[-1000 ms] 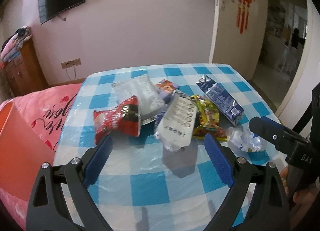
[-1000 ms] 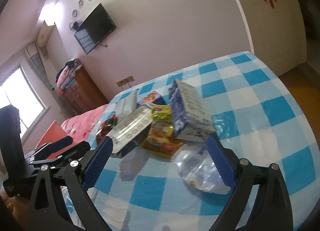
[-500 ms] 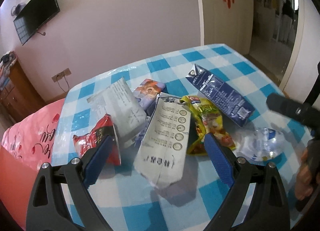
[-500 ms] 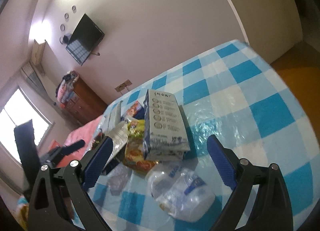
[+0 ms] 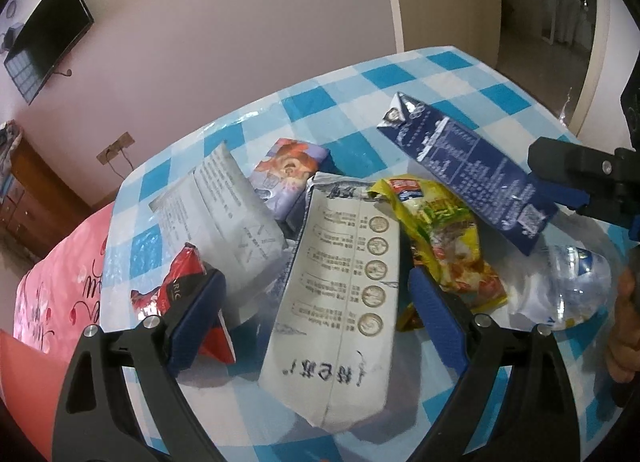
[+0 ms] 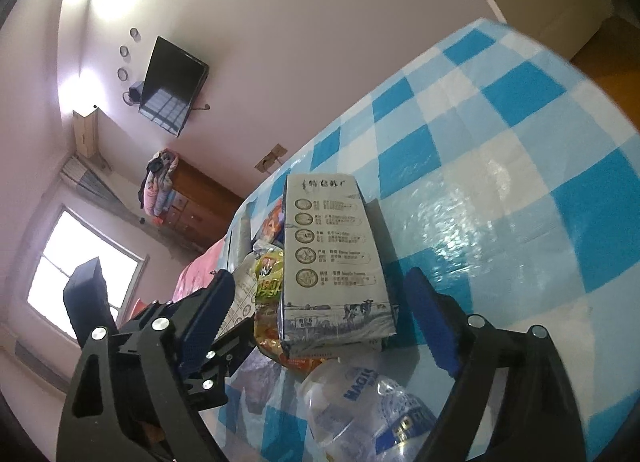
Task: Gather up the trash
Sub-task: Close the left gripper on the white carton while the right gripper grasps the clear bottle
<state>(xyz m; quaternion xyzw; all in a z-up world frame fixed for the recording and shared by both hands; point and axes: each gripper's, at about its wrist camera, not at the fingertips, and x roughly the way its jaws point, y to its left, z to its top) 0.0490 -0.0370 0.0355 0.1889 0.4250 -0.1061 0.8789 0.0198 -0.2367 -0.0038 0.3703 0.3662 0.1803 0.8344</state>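
Your left gripper (image 5: 316,314) hangs low over the blue-and-white checked tablecloth (image 5: 404,73) with its blue-padded fingers (image 5: 196,318) spread wide, straddling the white milk carton (image 5: 340,302) that lies lengthwise at the centre of the left wrist frame; neither pad is pressing on it. Behind the left pad sits a red snack packet (image 5: 176,290), with a grey-white flattened carton (image 5: 228,209) above it and a small pale purple carton (image 5: 288,173) toward the upper middle. A yellow noodle wrapper (image 5: 444,246) lies just right of the white carton, partly under a dark blue milk carton (image 5: 468,165) that slants toward the right edge, and a crushed clear plastic bottle (image 5: 572,282) lies at lower right. Your right gripper (image 6: 320,322) also has its fingers wide apart, framing the printed side of that dark blue carton (image 6: 332,258) at the centre of the right wrist frame, touching nothing; the clear bottle (image 6: 372,410) lies below it. A wall-mounted television (image 6: 172,85) sits at upper left.
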